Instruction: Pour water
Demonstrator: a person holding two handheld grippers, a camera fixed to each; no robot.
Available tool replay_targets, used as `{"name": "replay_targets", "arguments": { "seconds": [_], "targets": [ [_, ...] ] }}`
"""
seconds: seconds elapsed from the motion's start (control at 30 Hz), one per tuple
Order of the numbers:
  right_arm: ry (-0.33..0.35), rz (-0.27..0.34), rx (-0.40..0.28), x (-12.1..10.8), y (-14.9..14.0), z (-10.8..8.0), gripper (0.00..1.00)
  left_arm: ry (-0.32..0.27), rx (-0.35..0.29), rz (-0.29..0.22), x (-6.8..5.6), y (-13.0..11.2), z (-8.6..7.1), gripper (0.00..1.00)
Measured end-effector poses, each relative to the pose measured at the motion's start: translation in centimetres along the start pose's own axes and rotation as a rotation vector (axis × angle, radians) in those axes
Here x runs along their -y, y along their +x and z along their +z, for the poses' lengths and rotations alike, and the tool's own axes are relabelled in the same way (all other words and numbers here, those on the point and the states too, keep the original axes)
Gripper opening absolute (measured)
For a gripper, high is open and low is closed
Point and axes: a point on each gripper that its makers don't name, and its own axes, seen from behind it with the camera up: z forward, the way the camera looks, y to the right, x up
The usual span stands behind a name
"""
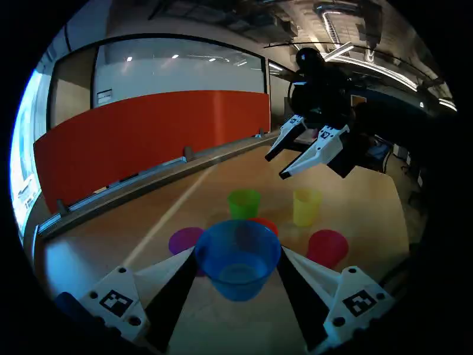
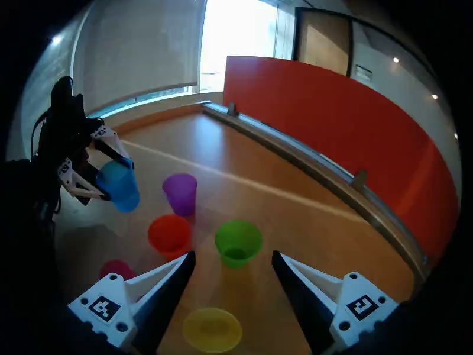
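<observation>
1. The left gripper (image 1: 236, 251) is clamping the blue cup (image 1: 237, 272), holding it upright above the wooden table (image 1: 366, 207).
2. The right gripper (image 2: 232, 255) is hovering wide open, with the green cup (image 2: 237, 241) just beyond its fingers and the yellow cup (image 2: 211, 329) nearer.

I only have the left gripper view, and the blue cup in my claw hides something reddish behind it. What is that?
Observer: An orange cup, upright on the table, apart from the purple cup and the green cup.
Operator: Is my blue cup off the table?
Observer: Yes. The right gripper view shows the blue cup hanging above the tabletop in the left claw.
Operator: What is nearest the right claw?
Observer: The yellow cup, low between the open fingers of the right claw, untouched; it looks empty.
</observation>
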Motion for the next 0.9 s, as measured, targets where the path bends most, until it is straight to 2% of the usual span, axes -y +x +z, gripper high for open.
{"name": "replay_targets", "arguments": {
  "seconds": [0.43,0.63,0.9],
  "targets": [
    [0.015,-0.050,0.145,-0.5,-1.3,3.5,1.00,0.022,-0.051,-0.017,0.9,1.4,-1.7,0.87],
    [0.016,-0.068,0.193,-1.0,-1.9,5.2,1.00,0.031,-0.057,-0.018,1.4,1.4,-2.0,0.87],
    [0.030,-0.061,0.238,-1.4,-2.7,7.1,1.00,0.037,-0.054,-0.031,2.0,1.0,-2.3,0.87]
  ]
}}
